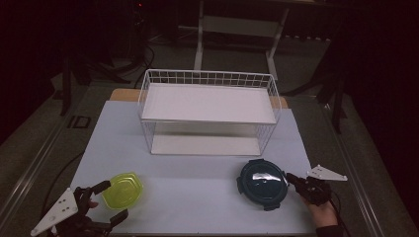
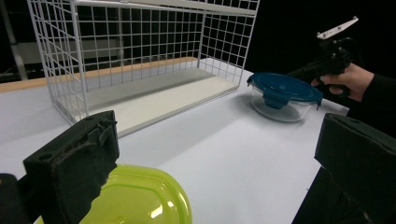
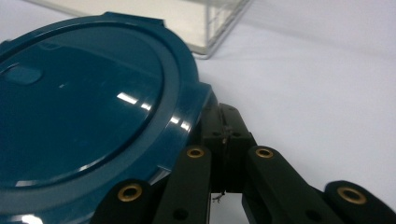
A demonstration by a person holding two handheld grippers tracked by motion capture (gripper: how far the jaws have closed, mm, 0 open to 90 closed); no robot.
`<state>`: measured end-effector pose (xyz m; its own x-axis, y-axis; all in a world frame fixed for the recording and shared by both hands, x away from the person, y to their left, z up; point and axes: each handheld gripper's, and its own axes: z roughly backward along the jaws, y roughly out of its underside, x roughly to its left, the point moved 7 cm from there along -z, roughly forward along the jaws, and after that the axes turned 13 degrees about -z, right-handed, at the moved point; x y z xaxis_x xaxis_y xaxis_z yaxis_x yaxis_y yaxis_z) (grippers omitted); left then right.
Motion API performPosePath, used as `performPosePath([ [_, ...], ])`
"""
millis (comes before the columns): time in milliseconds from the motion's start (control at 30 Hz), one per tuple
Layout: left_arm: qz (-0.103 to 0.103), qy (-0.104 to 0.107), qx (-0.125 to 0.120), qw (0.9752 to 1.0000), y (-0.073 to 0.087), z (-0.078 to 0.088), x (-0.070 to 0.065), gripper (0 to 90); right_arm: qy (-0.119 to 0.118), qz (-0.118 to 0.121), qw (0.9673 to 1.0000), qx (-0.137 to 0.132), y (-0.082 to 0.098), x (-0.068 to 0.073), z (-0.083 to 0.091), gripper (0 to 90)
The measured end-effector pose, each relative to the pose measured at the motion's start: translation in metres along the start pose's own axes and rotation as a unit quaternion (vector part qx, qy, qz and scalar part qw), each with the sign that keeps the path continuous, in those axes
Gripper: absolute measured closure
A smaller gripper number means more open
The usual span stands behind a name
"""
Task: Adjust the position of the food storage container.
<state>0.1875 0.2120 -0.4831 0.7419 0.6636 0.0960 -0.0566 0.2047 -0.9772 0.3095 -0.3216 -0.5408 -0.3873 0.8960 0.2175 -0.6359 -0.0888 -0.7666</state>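
Observation:
A round glass container with a dark blue clip lid (image 1: 262, 183) (image 2: 283, 90) (image 3: 79, 107) stands at the front right of the table. My right gripper (image 1: 290, 177) (image 3: 224, 122) (image 2: 295, 73) is shut, its joined tips touching the lid's right rim. A yellow-green lidded container (image 1: 126, 190) (image 2: 140, 200) sits at the front left. My left gripper (image 1: 111, 202) (image 2: 215, 163) is open wide, its jaws reaching to either side of the near part of that container without pressing on it.
A white wire rack with two shelves (image 1: 207, 77) (image 2: 140, 56) (image 3: 205, 28) stands across the back middle of the pale table (image 1: 197, 197), its open front facing me. Dark floor and furniture legs lie beyond the table.

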Motion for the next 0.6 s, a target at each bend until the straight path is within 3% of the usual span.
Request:
performPosePath([
  [100,0.000,0.000,0.000,1.0000,0.000,0.000,0.000,0.0,-0.021,0.006,0.9997,0.007,0.006,0.010,0.003,90.0],
  [200,0.000,0.000,0.000,1.0000,0.000,0.000,0.000,0.0,-0.032,0.003,0.9995,0.002,0.006,0.012,0.006,90.0],
  [467,0.002,0.001,0.000,1.0000,0.000,0.000,0.001,0.0,-0.028,0.000,0.9996,0.004,0.007,0.012,0.006,90.0],
  [600,-0.001,0.004,0.002,1.0000,0.000,-0.002,-0.001,0.0,-0.044,0.009,0.9989,0.015,0.008,0.023,0.003,90.0],
])
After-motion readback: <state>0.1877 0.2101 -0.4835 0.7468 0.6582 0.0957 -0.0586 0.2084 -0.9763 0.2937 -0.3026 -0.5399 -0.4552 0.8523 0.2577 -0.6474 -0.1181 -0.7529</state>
